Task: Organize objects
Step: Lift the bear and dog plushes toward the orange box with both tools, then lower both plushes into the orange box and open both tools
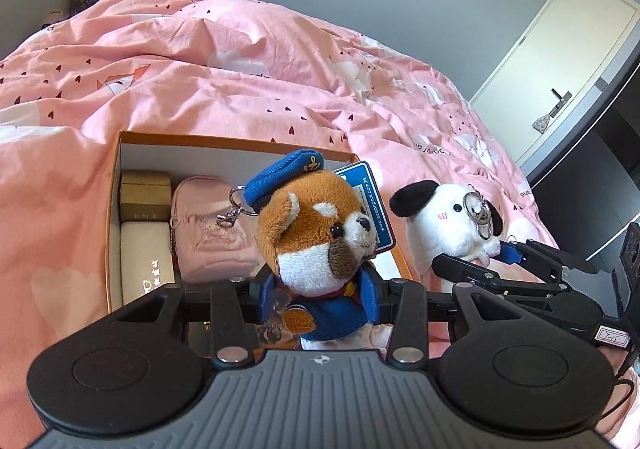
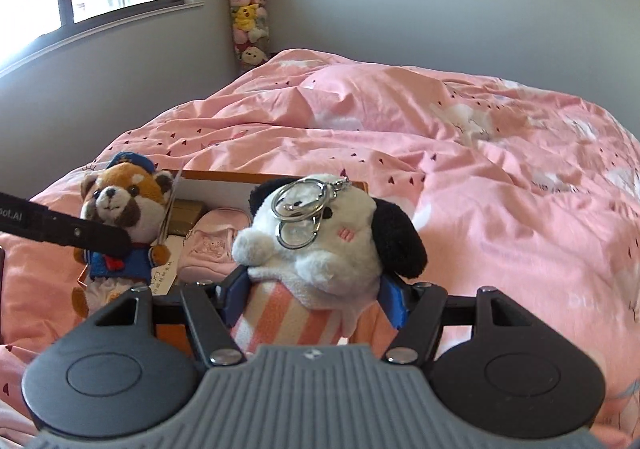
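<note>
My left gripper [image 1: 318,295] is shut on a brown-and-white plush animal [image 1: 316,233] in a blue sailor cap and jacket, held up over the orange box [image 1: 240,141]; the same plush animal [image 2: 120,209] shows at the left of the right wrist view. My right gripper [image 2: 316,291] is shut on a white plush dog [image 2: 328,241] with black ears, a striped pink body and a metal key ring. That white plush dog [image 1: 448,217] and the right gripper [image 1: 480,263] appear at the right of the left wrist view. Both toys are off the bed.
The orange box lies on a bed with a rumpled pink duvet [image 1: 240,61] and holds a pink pouch [image 1: 208,237], a gold box [image 1: 144,195] and a white case [image 1: 146,261]. A column of plush toys [image 2: 248,13] stands in the corner; a door [image 1: 560,61] at right.
</note>
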`<state>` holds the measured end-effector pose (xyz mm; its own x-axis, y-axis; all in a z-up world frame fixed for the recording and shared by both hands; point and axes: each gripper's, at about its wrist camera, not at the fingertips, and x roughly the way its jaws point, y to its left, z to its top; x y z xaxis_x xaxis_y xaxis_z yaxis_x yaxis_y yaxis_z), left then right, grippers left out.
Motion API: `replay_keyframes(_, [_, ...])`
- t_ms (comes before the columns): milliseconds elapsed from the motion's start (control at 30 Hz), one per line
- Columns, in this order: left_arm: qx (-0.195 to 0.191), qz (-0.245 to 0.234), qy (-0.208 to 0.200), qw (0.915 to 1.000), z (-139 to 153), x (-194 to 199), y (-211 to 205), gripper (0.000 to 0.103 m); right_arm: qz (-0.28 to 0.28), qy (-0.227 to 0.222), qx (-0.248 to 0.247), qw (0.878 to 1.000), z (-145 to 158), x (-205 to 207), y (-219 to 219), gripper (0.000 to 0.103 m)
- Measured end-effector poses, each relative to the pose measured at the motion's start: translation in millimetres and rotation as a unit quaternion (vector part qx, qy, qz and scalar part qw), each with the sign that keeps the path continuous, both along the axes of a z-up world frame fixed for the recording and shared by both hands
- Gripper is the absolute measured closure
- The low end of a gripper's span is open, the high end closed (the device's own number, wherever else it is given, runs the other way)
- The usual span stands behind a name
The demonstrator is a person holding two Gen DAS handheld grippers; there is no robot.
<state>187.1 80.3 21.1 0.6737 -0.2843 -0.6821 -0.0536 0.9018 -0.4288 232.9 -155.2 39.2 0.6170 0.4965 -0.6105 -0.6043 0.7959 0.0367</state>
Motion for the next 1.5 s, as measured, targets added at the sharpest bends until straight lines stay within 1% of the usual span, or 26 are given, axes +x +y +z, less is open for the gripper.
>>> replay_keyframes(100, [0.011,-0.009,0.012,0.9998,-8,26,2,0.055,0.031,-0.002,-0.022,0.999,-2,22,19,0.036])
replay_keyframes(200, [0.020,-0.029,0.026,0.9990,-20,51,0,0.055,0.057,0.002,-0.048,0.997,-9,41,36,0.036])
replay_keyframes(300, [0.035,-0.043,0.040,0.9977,-34,72,-3,0.055,0.077,0.002,-0.077,0.994,-20,56,49,0.036])
replay_keyframes(400, [0.052,-0.053,0.053,0.9958,-45,90,-6,0.055,0.084,0.005,-0.104,0.991,-33,72,62,0.036])
replay_keyframes(533, [0.055,-0.059,0.073,0.9940,-58,110,-8,0.055,0.096,0.004,-0.138,0.986,-47,89,77,0.036])
replay_keyframes(700, [0.055,-0.063,0.091,0.9923,-72,130,-10,0.056,0.110,-0.008,-0.179,0.978,-63,105,96,0.035])
replay_keyframes(800, [0.065,-0.064,0.107,0.9901,-80,140,-9,0.056,0.126,-0.025,-0.207,0.970,-71,107,109,0.035])
replay_keyframes(900, [0.071,-0.064,0.117,0.9886,-86,146,-8,0.056,0.141,-0.003,-0.235,0.962,-84,112,123,0.034])
replay_keyframes(967, [0.073,-0.066,0.119,0.9880,-89,150,-9,0.056,0.151,0.000,-0.250,0.956,-95,114,128,0.034])
replay_keyframes(1067, [0.087,-0.071,0.131,0.9851,-97,157,-14,0.055,0.162,-0.021,-0.275,0.948,-110,114,137,0.033])
replay_keyframes(1167, [0.092,-0.072,0.135,0.9839,-105,162,-17,0.055,0.164,-0.029,-0.290,0.942,-120,117,142,0.033])
replay_keyframes(1233, [0.095,-0.074,0.137,0.9832,-110,164,-18,0.054,0.173,-0.042,-0.308,0.934,-128,117,146,0.032])
replay_keyframes(1267, [0.096,-0.076,0.137,0.9830,-112,165,-18,0.053,0.177,-0.044,-0.315,0.931,-131,118,147,0.032])
replay_keyframes(1400, [0.094,-0.080,0.131,0.9837,-112,163,-19,0.050,0.188,-0.038,-0.318,0.928,-128,121,146,0.030])
replay_keyframes(1433, [0.094,-0.082,0.130,0.9836,-111,162,-18,0.047,0.193,-0.041,-0.320,0.927,-127,120,145,0.030])
replay_keyframes(1500, [0.097,-0.090,0.123,0.9835,-108,159,-19,0.045,0.203,-0.048,-0.322,0.923,-123,117,144,0.027])
